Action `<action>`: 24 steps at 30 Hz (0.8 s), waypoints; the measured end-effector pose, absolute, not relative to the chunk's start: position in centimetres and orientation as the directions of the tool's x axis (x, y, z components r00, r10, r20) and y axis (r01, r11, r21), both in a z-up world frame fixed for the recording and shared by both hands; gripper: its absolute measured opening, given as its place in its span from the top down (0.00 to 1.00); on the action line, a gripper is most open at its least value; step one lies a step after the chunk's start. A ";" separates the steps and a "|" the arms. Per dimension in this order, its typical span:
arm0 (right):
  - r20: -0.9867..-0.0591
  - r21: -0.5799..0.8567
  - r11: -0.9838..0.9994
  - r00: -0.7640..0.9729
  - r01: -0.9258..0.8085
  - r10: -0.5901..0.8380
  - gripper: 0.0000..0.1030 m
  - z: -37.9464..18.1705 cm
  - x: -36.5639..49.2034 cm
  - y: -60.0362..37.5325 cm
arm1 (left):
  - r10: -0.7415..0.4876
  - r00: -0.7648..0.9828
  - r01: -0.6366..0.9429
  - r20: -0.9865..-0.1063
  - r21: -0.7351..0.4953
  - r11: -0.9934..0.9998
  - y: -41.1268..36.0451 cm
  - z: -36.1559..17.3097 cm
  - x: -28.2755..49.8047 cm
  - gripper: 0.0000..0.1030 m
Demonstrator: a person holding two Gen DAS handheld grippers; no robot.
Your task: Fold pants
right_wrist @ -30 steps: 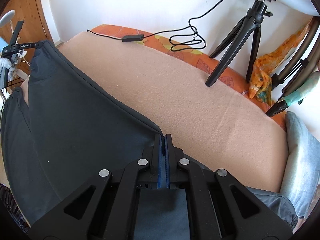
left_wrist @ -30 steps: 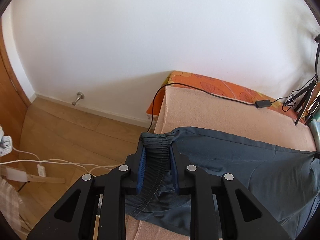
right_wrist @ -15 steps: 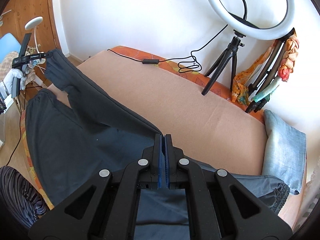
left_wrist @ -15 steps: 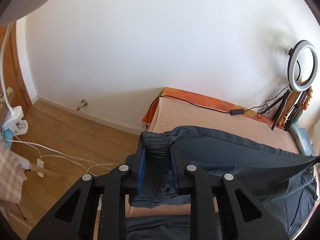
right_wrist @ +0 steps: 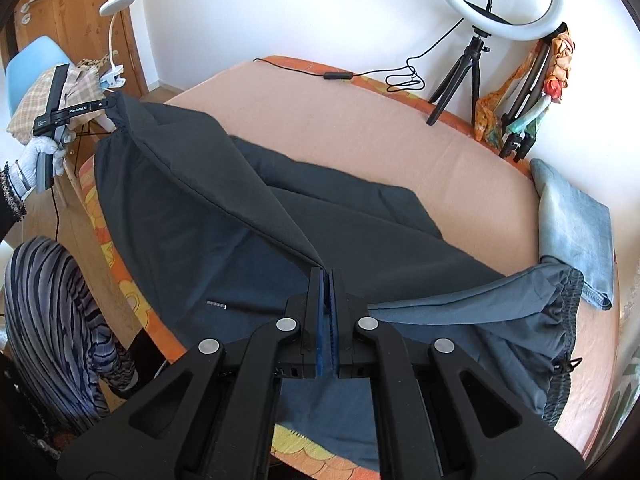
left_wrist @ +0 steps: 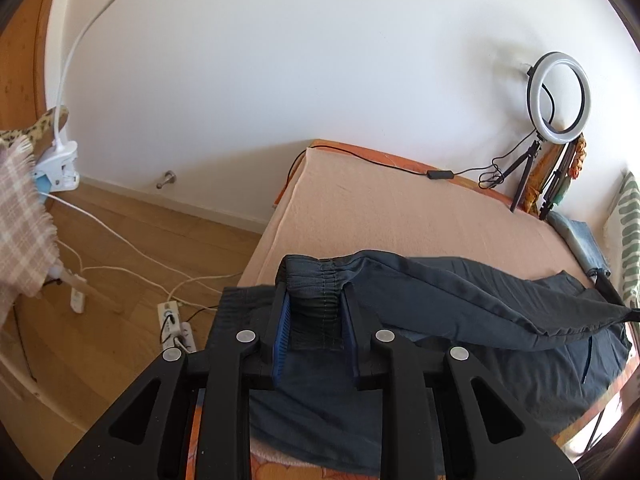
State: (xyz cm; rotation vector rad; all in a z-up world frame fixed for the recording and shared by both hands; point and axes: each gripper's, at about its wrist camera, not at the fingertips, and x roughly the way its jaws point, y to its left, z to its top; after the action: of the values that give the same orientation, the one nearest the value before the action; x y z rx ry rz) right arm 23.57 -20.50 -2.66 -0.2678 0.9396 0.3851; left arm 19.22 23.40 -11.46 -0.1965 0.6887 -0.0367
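White wall bounds the far side of the bed [right_wrist: 400, 152], which carries a peach cover over an orange patterned sheet. Along that far edge stand a ring light [right_wrist: 496, 0] on a tripod, its cable [right_wrist: 360, 76] trailing across the mattress corner, and a bundle of umbrellas [right_wrist: 532, 92]. Folded blue jeans [right_wrist: 576, 216] lie at the right end of the bed. The middle and far part of the cover is bare. Wooden floor [left_wrist: 132, 240] off the left end holds white cords and a power strip [left_wrist: 172, 320]; a clip lamp [left_wrist: 60, 156] and checked cloth crowd that side.

Dark pants [right_wrist: 192, 216] lie at the near edge of the bed, one layer raised and stretched taut between both tongs. Left tongs [left_wrist: 314, 308], narrowly parted, clamp the gathered elastic waistband [left_wrist: 316, 280] near the bed's left end. Right tongs [right_wrist: 326, 304] are pressed nearly together on a thin fold of the fabric, with the cuffed leg end drooping just to their right.
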 end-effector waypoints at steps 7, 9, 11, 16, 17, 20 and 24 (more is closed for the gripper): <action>-0.842 -0.061 0.902 0.508 -0.427 0.184 0.97 -4.6 20.8 -20.5 | -0.124 0.729 -0.049 -0.673 -0.231 0.972 22.8 -14.2 14.8 0.75; -0.842 -0.061 0.903 0.508 -0.425 0.182 0.97 -4.9 20.4 -20.5 | -0.131 0.711 -0.069 -0.691 -0.254 0.965 22.9 -15.0 14.0 0.75; -0.844 -0.061 0.906 0.507 -0.419 0.177 0.97 -5.0 20.3 -20.5 | -0.159 0.705 -0.073 -0.691 -0.294 0.953 23.2 -15.4 13.3 0.75; -0.847 -0.057 0.910 0.503 -0.410 0.173 0.97 -5.5 19.9 -20.5 | -0.244 0.700 -0.066 -0.671 -0.400 0.914 23.5 -15.8 11.6 0.70; -0.848 -0.058 0.910 0.501 -0.410 0.172 0.97 -5.7 19.8 -20.6 | -0.256 0.704 -0.073 -0.662 -0.425 0.902 23.6 -15.8 11.2 0.68; -0.853 -0.058 0.910 0.494 -0.411 0.169 0.97 -6.0 19.6 -20.4 | -0.309 0.716 -0.102 -0.626 -0.531 0.841 24.5 -16.0 10.4 0.61; -0.850 -0.056 0.910 0.497 -0.411 0.172 0.97 -6.0 19.6 -20.3 | -0.344 0.722 -0.152 -0.600 -0.623 0.767 25.5 -15.9 10.7 0.56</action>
State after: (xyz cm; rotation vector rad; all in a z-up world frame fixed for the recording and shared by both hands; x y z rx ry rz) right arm 19.65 -20.29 -5.98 -0.2659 0.9913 0.3583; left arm 10.69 25.49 -15.86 -0.7050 0.7723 -0.1162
